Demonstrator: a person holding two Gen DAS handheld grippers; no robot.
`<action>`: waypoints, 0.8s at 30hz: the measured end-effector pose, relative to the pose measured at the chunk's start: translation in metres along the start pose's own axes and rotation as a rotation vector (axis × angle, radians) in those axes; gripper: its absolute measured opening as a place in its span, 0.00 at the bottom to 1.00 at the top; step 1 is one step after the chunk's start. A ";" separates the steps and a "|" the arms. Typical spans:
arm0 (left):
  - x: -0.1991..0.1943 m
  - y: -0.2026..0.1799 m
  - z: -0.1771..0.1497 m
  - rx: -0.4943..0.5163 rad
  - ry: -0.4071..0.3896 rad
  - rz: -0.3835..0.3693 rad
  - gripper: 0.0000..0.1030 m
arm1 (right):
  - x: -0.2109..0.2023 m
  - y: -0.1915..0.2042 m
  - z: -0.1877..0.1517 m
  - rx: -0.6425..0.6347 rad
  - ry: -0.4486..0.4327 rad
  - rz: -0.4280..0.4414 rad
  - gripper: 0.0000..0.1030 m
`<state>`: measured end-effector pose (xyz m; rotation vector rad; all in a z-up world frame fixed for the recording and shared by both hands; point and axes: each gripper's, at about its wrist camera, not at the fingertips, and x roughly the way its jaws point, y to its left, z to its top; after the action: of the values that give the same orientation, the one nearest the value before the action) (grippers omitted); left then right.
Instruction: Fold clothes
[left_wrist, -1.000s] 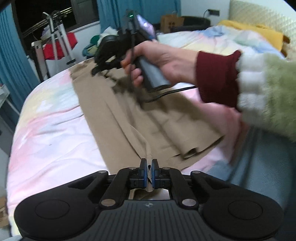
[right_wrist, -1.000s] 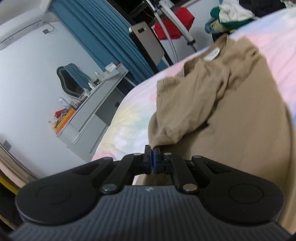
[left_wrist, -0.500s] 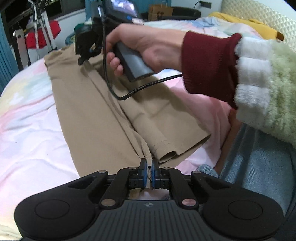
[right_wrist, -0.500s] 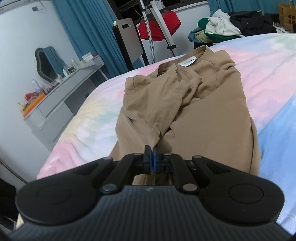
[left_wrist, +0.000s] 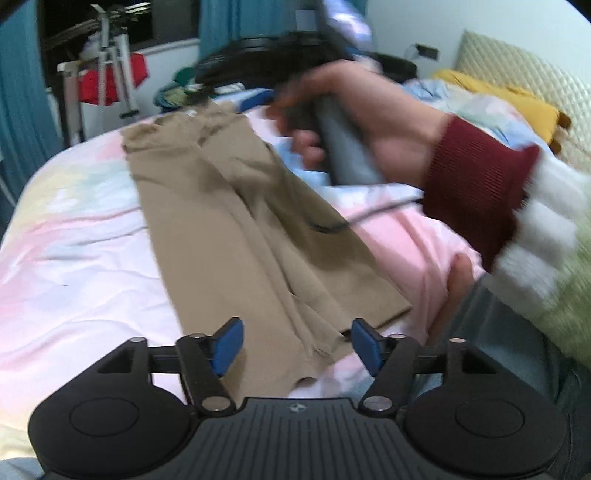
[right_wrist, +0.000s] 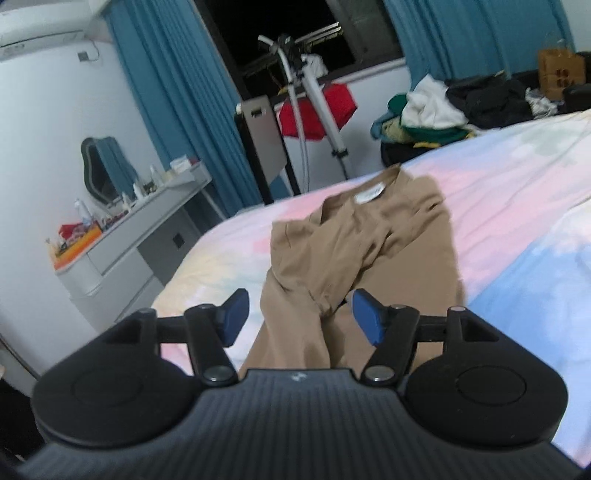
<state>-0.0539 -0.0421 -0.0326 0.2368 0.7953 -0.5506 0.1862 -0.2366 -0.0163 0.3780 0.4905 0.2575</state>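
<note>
Both grippers, left (left_wrist: 295, 345) and right (right_wrist: 297, 317), opening, pads clear of the tan shirt (left_wrist: 236, 229) lying flat on the bed (left_wrist: 81, 266) just ahead and below. Soft, light, limp; best taken at hem or folded edge. Earlier pinched shut on cloth, now released.

Tan shirt (right_wrist: 354, 251) folded lengthwise, flat on pastel bedsheet (right_wrist: 517, 206) (collar far end).
</note>
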 end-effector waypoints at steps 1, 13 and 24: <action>-0.003 0.004 0.001 -0.019 -0.014 0.007 0.71 | -0.013 0.001 0.001 -0.008 -0.011 -0.008 0.64; 0.008 0.072 0.025 -0.318 -0.057 -0.002 0.80 | -0.132 -0.029 -0.053 0.064 0.055 -0.115 0.63; 0.041 0.128 -0.007 -0.534 0.042 -0.073 0.80 | -0.121 -0.076 -0.100 0.347 0.313 -0.129 0.63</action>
<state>0.0356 0.0518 -0.0670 -0.2743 0.9653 -0.3849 0.0443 -0.3153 -0.0802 0.6466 0.8694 0.1049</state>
